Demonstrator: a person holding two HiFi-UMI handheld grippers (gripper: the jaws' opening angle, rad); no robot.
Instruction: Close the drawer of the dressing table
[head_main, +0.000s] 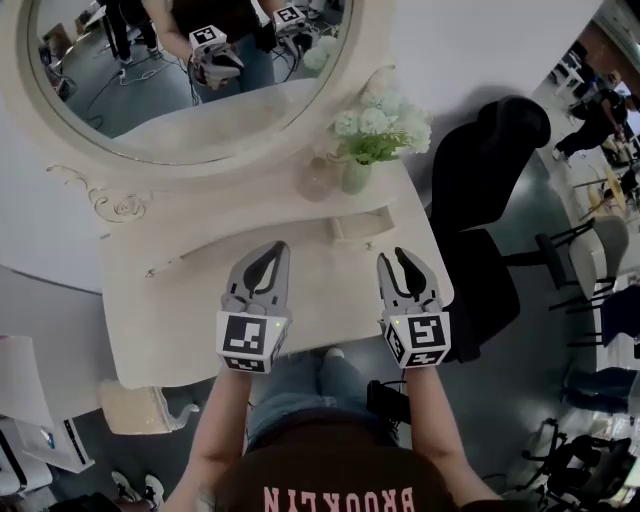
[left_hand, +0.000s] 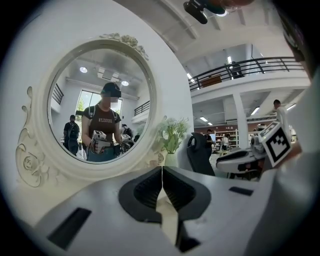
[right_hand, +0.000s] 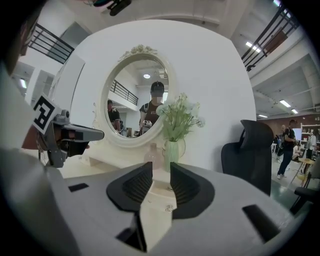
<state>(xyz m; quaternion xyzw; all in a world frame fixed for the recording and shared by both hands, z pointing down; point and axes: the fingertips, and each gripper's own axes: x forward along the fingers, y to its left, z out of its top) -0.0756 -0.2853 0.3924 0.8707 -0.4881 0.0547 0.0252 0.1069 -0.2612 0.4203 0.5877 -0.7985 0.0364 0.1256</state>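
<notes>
**Two tools over a cream dressing table, small drawer ahead**

Seen from the head view, the cream-white dressing-table worktop (head_main: 190, 320) fills the middle. At its back, toward twelve o'clock, stands one oval mirror in a carved cream frame (head_main: 130, 100). It reflects the person and both tools.

A low ledge runs along the back of the worktop. The small cream drawer (head_main: 358, 224) sits at its right end and appears to stand out a little from the ledge front.

Just behind the drawer, at twelve o'clock from it, stands one pale green vase (head_main: 355, 178) with a bunch of white and green flowers (head_main: 385, 125). One clear glass bottle (head_main: 318, 180) is just beside the vase, at its nine o'clock. Nothing lies on the worktop between the tools and the drawer.

There are two tools, each with a marker cube:
- **Left tool** (head_main: 270, 250): it hangs over the middle of the worktop with its jaws pressed together and nothing in them. The drawer is at its two o'clock.
- **Right tool** (head_main: 397, 257): it is near the right edge, with its jaws a little apart and nothing between them. The drawer is at its eleven o'clock.

One black office chair (head_main: 490, 230) stands off the worktop at three o'clock. One cream padded stool (head_main: 135, 408) is at eight o'clock, on the dark grey floor. A plain white wall panel backs the mirror. Beyond it, the gripper views show a large hall with a railed balcony and ceiling lights.
</notes>
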